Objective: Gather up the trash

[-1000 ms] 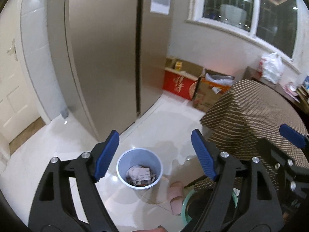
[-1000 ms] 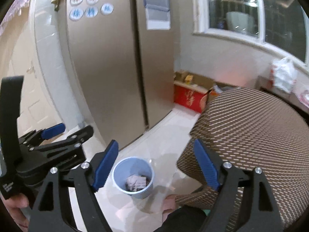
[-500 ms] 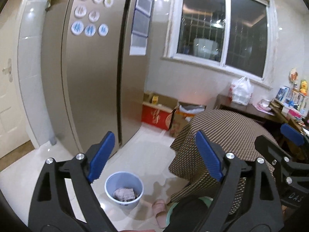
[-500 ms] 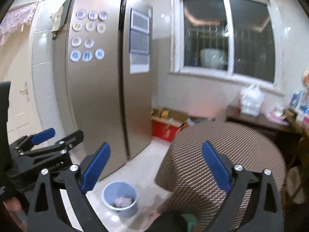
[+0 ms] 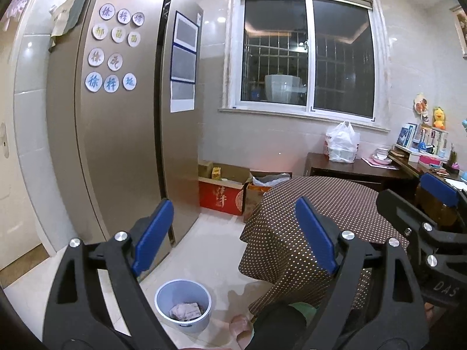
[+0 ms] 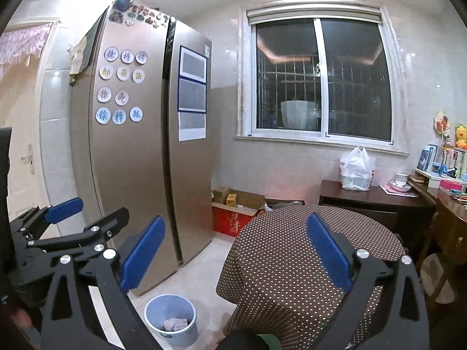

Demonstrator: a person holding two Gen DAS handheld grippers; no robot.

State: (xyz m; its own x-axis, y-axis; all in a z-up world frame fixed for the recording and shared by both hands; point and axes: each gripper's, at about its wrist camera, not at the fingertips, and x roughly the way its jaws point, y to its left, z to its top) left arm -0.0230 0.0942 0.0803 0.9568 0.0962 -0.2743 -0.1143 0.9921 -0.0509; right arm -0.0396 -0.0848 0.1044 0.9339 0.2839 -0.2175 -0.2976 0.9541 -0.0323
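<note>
Left gripper: fingers spread wide, holding nothing. Right gripper: fingers likewise spread wide and empty. Both are raised and face the window. The trash, crumpled paper, lies inside the pale blue bin. The bin stands on the tiled floor, between the refrigerator and the round table with its dotted brown cloth, below the grippers.
</note>
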